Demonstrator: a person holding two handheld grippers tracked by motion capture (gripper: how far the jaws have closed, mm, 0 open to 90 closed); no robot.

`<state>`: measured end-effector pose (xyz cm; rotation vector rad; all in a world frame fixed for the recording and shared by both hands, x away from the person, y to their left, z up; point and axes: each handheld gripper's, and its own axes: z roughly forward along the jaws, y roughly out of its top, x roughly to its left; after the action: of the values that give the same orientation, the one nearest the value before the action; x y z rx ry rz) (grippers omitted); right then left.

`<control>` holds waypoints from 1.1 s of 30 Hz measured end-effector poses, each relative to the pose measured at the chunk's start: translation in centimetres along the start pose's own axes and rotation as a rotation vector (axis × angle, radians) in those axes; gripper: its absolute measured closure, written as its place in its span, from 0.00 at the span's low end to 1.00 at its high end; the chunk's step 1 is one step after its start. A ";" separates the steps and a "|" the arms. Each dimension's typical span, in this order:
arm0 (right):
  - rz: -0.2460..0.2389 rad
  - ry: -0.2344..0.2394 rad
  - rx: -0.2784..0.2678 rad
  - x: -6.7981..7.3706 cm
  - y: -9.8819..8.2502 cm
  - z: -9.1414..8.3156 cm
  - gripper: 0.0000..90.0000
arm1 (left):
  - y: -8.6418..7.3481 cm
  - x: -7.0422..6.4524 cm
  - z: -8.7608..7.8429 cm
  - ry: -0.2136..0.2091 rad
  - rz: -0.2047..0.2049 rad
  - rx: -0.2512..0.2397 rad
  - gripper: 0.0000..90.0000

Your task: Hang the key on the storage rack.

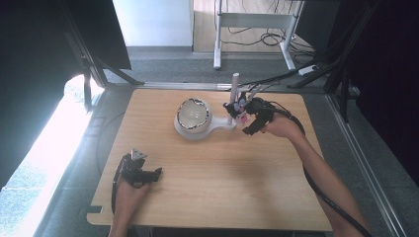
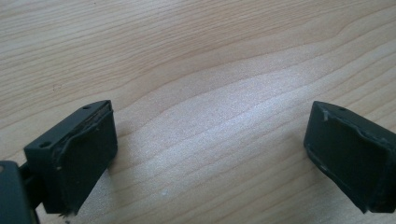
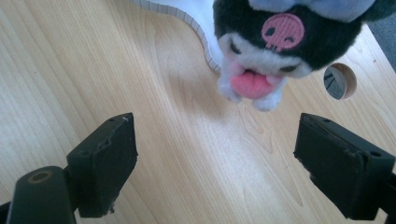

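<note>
No words, labels, brand names or numbers can be read anywhere in these views. The only mark that counts as a sign is a pink skull emblem [image 3: 282, 31] stitched on the dark forehead of the plush toy [image 3: 285, 46], seen close in the right gripper view; it carries no lettering. In the high view the same toy is too small and blurred to make out any mark. The white stand [image 1: 205, 129] and the wooden desk [image 1: 222, 182] bear no print that can be told.
</note>
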<state>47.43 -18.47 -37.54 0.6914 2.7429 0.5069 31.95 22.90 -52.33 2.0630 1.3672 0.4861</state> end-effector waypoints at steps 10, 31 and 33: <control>-0.003 0.008 -0.019 1.0 -1.7 -1.0 0.10 | 0.0 0.0 0.0 0.000 0.004 0.000 0.03; 0.029 -0.009 -0.073 2.9 -8.0 -3.3 0.07 | 0.0 0.0 0.0 0.000 0.005 0.002 0.03; 0.036 -0.010 -0.078 3.1 -8.7 -3.4 0.06 | 0.0 0.0 0.0 0.001 0.003 0.000 0.03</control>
<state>40.13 -25.02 -38.43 0.7232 2.6897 0.6138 31.97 22.92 -52.33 2.0652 1.3645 0.4886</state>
